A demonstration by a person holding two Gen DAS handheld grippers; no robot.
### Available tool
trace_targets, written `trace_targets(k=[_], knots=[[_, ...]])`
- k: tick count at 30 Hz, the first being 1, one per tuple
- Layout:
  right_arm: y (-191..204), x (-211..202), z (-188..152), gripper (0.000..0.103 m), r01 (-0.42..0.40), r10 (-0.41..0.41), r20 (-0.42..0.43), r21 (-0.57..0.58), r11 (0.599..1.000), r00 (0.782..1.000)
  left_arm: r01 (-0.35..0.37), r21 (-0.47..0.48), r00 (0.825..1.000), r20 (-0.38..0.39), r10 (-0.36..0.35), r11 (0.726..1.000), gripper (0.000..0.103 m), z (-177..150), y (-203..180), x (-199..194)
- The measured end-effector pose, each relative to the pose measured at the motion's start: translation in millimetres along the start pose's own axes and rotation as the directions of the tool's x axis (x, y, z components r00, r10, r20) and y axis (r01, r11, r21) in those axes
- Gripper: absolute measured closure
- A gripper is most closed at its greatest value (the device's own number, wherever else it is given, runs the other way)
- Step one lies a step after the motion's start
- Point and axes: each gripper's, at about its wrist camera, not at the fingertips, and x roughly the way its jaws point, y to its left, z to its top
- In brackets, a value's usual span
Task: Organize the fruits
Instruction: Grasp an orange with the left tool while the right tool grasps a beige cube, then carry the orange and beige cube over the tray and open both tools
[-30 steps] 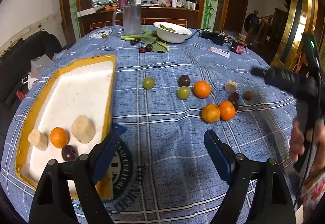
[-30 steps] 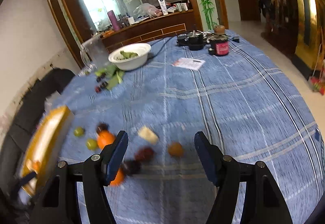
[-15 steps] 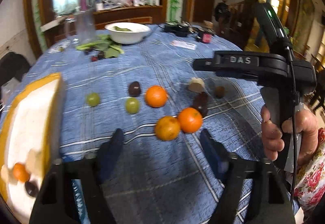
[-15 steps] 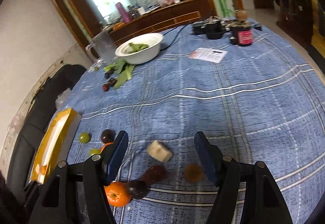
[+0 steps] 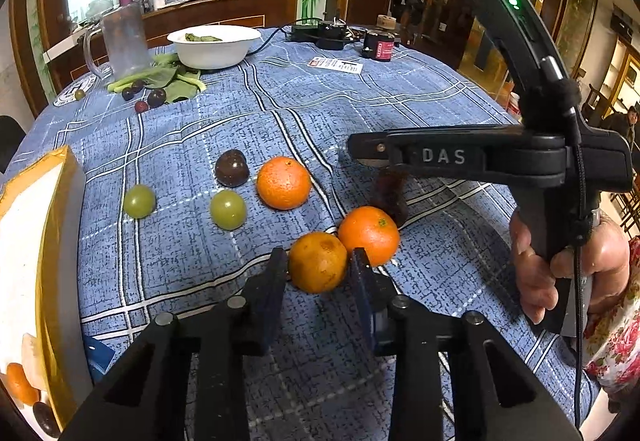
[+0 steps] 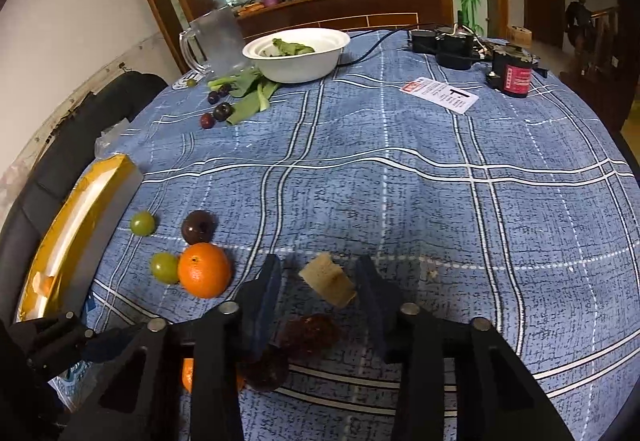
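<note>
My left gripper [image 5: 318,261] has its jaws closed against the sides of a dull orange tangerine [image 5: 318,262] on the blue cloth. A brighter tangerine [image 5: 369,235] touches it on the right; a third [image 5: 283,182] lies farther back. Two green fruits [image 5: 228,209] [image 5: 139,201] and a dark plum [image 5: 231,168] lie to the left. My right gripper [image 6: 318,279] is partly open around a pale tan chunk [image 6: 329,280], not touching it. A dark red fruit [image 6: 310,333] lies below it. The yellow-rimmed tray [image 5: 60,241] holds several fruits at the left.
At the far side stand a white bowl [image 5: 214,45] with greens, a glass mug [image 5: 122,39], loose plums and leaves [image 5: 156,81], a card [image 5: 336,65], a dark jar [image 5: 380,45] and cables. The right gripper's handle [image 5: 500,157] and hand hang over the right side.
My left gripper swung right from the tray to the tangerines and closed on the dull one. My right gripper moved forward and lower over the tan chunk and narrowed its jaws.
</note>
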Motion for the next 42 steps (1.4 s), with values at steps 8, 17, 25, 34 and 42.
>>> trace_targets(k=[8, 17, 25, 34, 42], knots=[[0.8, 6.7, -1.4, 0.069, 0.029, -0.03, -0.021, -0.008, 1.0, 0.999, 0.033, -0.056, 0.999, 0.005, -0.033, 0.998, 0.069, -0.8, 8.0, 4.3], [4.2, -5.8, -2.4, 0.072, 0.012, -0.012, 0.021, -0.003, 1.0, 1.0, 0.0, -0.019, 1.0, 0.031, 0.0, 1.0, 0.073, -3.1, 0.6, -1.2], [0.1, -8.4, -1.7, 0.072, -0.016, 0.015, 0.03, 0.033, 0.999, 0.999, 0.002, -0.086, 0.999, 0.043, 0.001, 0.996, 0.073, -1.9, 13.9, -1.7], [1.3, -17.6, -1.1, 0.072, -0.032, 0.028, 0.071, 0.05, 0.998, 0.997, -0.009, -0.142, 0.993, 0.112, 0.026, 0.99, 0.073, -6.5, 23.1, -28.9], [37.4, -43.4, 1.0, 0.072, -0.129, 0.124, 0.102, 0.041, 0.991, 0.987, -0.09, -0.263, 0.969, 0.2, 0.145, 0.961, 0.072, -20.9, 76.8, -128.4]])
